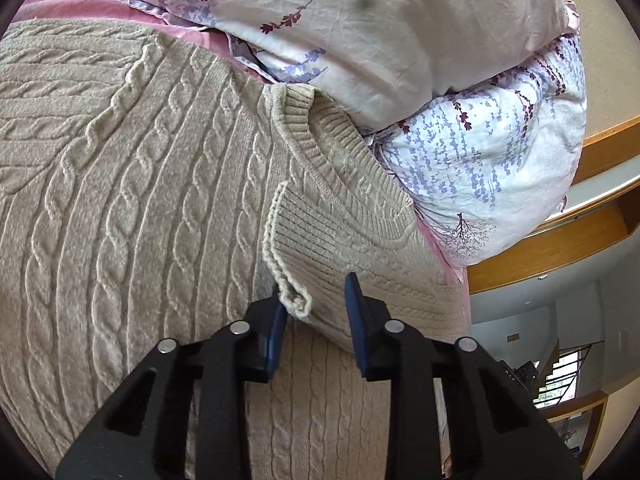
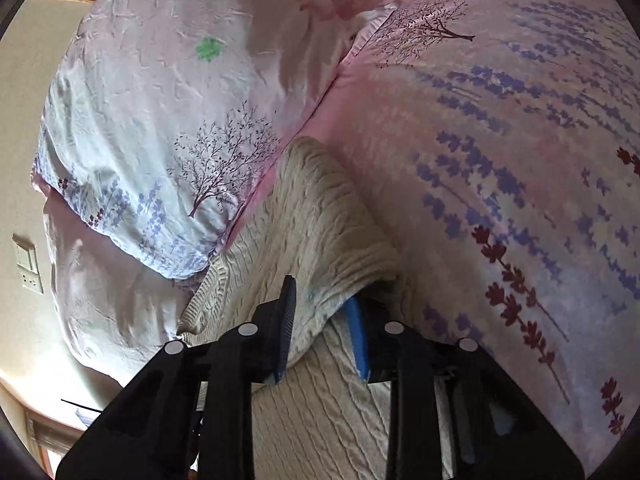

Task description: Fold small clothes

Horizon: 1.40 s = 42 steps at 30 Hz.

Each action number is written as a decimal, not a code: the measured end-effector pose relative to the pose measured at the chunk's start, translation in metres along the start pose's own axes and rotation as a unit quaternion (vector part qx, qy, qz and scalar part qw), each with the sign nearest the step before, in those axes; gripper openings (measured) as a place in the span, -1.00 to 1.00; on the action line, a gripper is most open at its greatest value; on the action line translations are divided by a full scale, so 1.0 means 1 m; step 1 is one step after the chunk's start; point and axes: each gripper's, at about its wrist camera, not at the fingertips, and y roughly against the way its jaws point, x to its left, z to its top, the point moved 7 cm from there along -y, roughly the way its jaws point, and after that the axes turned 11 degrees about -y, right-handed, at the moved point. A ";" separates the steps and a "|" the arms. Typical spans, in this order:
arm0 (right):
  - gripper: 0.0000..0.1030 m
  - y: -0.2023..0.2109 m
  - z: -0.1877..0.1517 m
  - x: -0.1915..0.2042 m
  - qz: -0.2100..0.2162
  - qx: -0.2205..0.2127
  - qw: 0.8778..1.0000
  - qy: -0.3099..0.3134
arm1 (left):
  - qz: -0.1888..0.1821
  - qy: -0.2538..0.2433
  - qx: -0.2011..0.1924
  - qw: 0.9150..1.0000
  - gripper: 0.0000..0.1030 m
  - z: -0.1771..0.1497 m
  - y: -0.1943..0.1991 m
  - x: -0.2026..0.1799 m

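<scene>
A beige cable-knit sweater lies spread on the bed, collar toward the pillows. A sleeve is folded over the body, its ribbed cuff just ahead of my left gripper. That gripper is open, its blue-padded fingers either side of the cuff's corner. In the right wrist view my right gripper is open around a thick fold of the same sweater; the knit fills the gap between the jaws. The right pad is partly hidden under the fabric.
Floral pillows are stacked just beyond the sweater's collar, also showing in the right wrist view. A pink and lavender bedsheet lies under everything. A wooden headboard ledge and a wall with a switch stand behind.
</scene>
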 end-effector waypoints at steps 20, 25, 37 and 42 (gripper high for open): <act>-0.64 0.033 -0.027 0.004 -0.093 -0.044 0.990 0.092 | 0.087 -0.084 -0.018 0.993 -0.44 0.005 0.039 0.025; -0.06 0.035 -0.045 0.049 -0.089 -0.054 0.976 0.194 | 0.089 -0.085 -0.050 0.991 0.08 0.005 0.085 0.037; 0.00 -0.079 -0.152 0.098 -0.198 0.031 0.889 0.413 | 0.168 0.058 -0.153 0.972 0.11 -0.009 0.234 0.160; 0.05 -0.079 -0.161 0.099 -0.217 0.003 0.867 0.448 | 0.181 0.136 -0.171 0.959 0.08 -0.015 0.262 0.211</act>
